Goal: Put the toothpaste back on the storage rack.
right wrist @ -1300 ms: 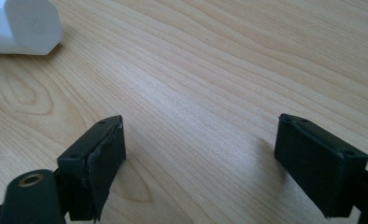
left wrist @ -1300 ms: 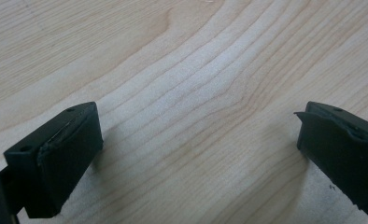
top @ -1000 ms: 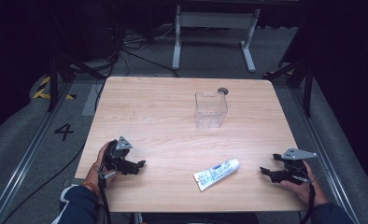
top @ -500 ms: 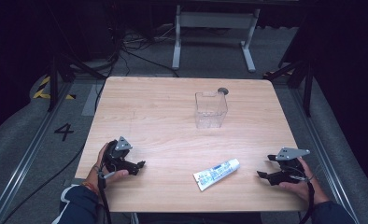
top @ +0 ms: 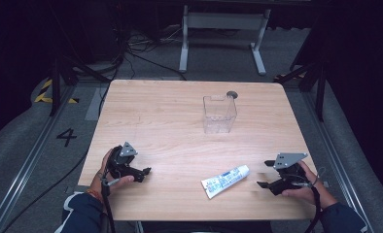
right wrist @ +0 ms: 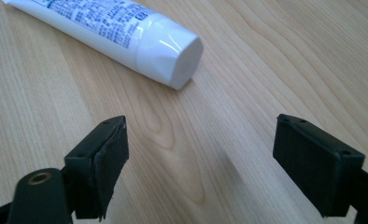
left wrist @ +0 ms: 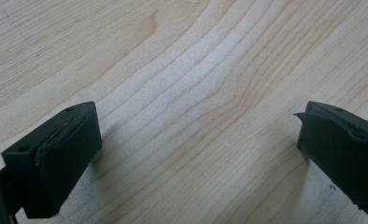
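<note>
Since a second ago my right tool (top: 266,175) has crept toward the tube (top: 225,180) near the desk's (top: 160,116) front edge. Both tools gape wide, empty, left tool (top: 142,171) idle. Next, I judge: straddle the cap, then close.

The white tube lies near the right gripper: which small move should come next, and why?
Probably ease the right gripper forward until its open jaws straddle the tube. The capped end points toward it, a short gap of bare table between them.
</note>
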Available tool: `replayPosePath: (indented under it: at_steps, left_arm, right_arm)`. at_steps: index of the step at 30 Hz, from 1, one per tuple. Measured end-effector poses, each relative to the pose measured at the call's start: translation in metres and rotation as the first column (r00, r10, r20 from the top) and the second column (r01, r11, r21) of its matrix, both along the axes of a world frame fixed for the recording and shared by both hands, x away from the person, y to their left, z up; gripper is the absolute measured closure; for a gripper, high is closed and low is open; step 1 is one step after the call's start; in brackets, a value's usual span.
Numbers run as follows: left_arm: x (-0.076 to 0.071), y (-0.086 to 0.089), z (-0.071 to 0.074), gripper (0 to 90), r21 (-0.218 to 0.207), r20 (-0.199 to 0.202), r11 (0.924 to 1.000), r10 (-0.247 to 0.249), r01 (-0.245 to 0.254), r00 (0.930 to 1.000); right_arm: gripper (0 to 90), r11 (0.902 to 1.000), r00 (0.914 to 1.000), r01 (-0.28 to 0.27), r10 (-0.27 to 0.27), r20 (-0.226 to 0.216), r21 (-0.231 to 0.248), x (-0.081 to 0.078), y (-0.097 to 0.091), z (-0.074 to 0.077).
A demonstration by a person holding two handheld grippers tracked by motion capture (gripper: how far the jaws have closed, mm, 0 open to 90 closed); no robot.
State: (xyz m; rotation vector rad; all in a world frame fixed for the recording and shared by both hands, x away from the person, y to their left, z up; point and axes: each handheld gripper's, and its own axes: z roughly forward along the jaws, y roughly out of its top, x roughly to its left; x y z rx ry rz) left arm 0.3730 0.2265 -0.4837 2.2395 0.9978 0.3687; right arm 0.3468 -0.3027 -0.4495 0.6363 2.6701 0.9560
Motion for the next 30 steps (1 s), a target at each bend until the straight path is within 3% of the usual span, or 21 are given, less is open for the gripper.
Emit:
replayPosePath:
  at_steps: [7,15,19,27,30]
  left_arm:
    - [0.0,0.0,0.0,0.2,0.0,-0.001,1.0,0.001,-0.001,1.0]
    - [-0.001,0.0,0.0,0.3,0.0,-0.001,1.0,0.002,-0.002,1.0]
    - [-0.001,0.0,0.0,0.3,0.0,-0.001,1.0,0.002,-0.002,1.0]
    - [-0.001,0.0,0.0,0.3,-0.001,-0.001,1.0,0.002,-0.002,1.0]
    - [-0.001,0.0,0.0,0.3,-0.001,-0.001,1.0,0.001,-0.001,1.0]
  right_arm:
    - [19.5,0.9968,0.9972,-0.074,0.075,0.011,-0.029,0.004,0.02,0.01]
    - [19.9,0.9841,0.9847,-0.172,0.173,0.019,-0.043,0.006,0.048,0.022]
    - [20.8,0.9695,0.9716,-0.236,0.237,0.002,-0.066,0.009,0.068,0.021]
    - [22.2,0.95,0.9542,-0.299,0.299,-0.017,-0.09,0.011,0.092,0.017]
    - [22.8,0.931,0.9379,-0.347,0.345,-0.038,-0.114,0.011,0.104,0.015]
